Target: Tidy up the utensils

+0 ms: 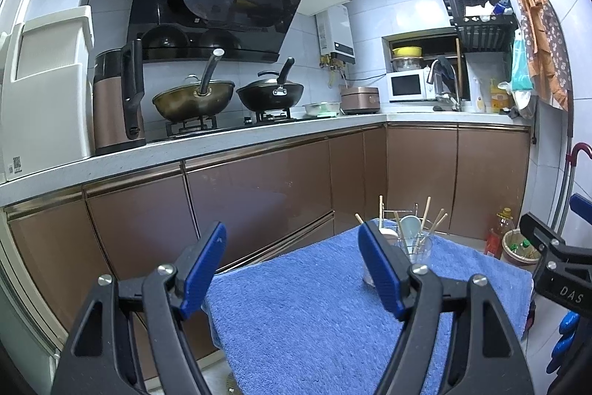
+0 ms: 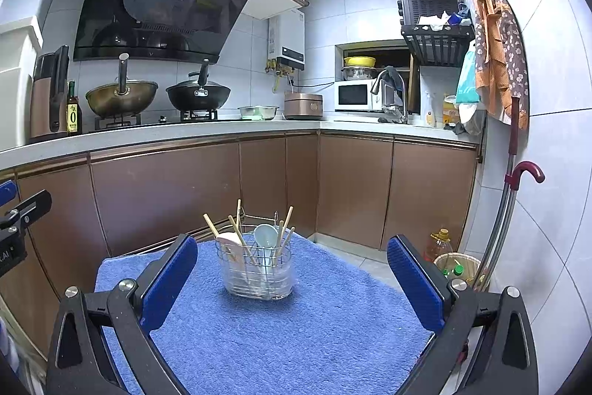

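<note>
1. The left tool [image 1: 292, 265] and the right tool [image 2: 292, 278] were both spread wide, holding nothing.
2. The clear wire-framed utensil holder [image 2: 259, 271] with wooden chopsticks [image 2: 286, 223] and pale spoons [image 2: 264, 235] stood upright on the blue towel-covered table [image 2: 296, 339].

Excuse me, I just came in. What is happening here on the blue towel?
A person holds a two-finger tool in each hand over a blue terry towel. The left tool and the right tool are both open and hold nothing. On the towel stands a clear plastic holder with a wire frame. Wooden chopsticks and pale spoons already stand inside it.
</note>
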### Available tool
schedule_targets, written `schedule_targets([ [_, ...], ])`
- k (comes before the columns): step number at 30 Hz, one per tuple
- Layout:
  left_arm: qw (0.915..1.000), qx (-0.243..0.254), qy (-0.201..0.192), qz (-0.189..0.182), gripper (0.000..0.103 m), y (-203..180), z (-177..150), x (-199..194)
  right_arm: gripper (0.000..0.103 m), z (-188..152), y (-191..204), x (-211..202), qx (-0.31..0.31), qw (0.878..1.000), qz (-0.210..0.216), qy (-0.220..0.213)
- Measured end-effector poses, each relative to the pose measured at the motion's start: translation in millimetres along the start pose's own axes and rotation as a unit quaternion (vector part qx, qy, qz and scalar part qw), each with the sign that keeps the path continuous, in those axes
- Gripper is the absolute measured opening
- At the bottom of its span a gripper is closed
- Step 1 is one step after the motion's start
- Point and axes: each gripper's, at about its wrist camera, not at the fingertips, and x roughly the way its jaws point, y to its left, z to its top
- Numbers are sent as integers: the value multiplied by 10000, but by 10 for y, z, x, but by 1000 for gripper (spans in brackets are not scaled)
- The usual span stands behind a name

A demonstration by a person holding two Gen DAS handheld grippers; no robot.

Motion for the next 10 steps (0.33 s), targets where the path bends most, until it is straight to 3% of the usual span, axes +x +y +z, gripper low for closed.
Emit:
schedule_targets([
  [10,9999,-168,12,-25,72,57,-3,10,103,12,4,-7,-22,10000,-20,3],
])
